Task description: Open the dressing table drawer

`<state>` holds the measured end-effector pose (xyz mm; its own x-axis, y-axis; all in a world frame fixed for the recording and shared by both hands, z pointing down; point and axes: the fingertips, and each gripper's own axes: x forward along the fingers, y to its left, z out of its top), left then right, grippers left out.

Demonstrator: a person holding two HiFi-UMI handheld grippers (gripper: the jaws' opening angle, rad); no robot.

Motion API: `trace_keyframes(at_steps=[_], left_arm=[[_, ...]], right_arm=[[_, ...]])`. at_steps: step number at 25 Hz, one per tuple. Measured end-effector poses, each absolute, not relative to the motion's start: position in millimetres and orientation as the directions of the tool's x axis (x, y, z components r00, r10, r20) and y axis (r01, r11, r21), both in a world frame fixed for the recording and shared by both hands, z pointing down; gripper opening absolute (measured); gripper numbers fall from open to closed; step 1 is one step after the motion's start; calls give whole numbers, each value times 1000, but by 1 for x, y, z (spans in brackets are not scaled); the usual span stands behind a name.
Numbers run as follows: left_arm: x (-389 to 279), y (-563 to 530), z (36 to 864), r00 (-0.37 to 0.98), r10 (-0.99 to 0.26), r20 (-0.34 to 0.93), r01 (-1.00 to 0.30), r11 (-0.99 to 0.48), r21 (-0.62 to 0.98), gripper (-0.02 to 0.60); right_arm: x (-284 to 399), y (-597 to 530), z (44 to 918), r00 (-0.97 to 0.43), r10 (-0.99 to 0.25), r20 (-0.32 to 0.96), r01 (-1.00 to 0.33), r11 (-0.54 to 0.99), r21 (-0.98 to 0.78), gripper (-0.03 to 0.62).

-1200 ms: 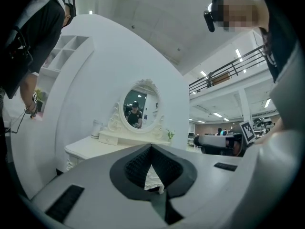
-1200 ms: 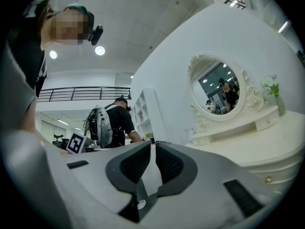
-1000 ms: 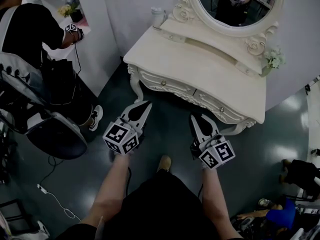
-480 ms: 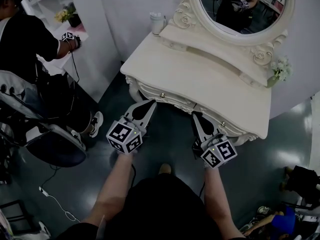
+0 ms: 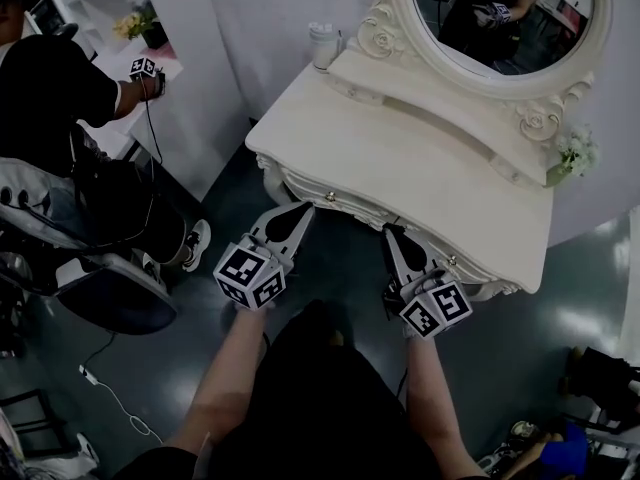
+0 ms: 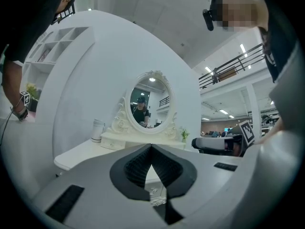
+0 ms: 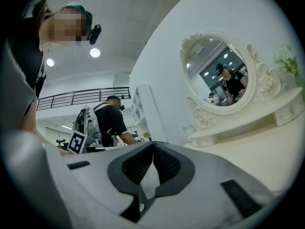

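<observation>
The cream dressing table stands against a white wall on a dark, glossy floor. Its top is mostly bare. An oval mirror in a carved frame rises at the back, with a white cup on the raised ledge to its left and a small sprig of flowers at its right end.

In the carved front, the left drawer and the right drawer are both shut flush, each with a small knob.

The left gripper is held level with its tip near the left drawer's knob. Its jaws are pressed together and hold nothing. The right gripper points at the table front between the two knobs, also closed and empty.

Off to the left, another person is at a white shelf unit.
</observation>
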<state>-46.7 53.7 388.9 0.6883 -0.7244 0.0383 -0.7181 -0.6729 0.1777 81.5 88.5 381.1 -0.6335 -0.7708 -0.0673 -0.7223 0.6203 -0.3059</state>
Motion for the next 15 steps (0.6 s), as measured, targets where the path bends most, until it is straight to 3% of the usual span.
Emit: trace_keyframes(at_steps=[10, 15], left_arm=[[-48, -2, 402, 692, -721, 33, -708, -669, 223, 2], [-27, -33, 401, 779, -627, 29, -621, -764, 173, 3]], right_arm=[[72, 36, 386, -638, -768, -47, -726, 622, -293, 5], [69, -7, 384, -617, -785, -53, -744, 604, -285, 5]])
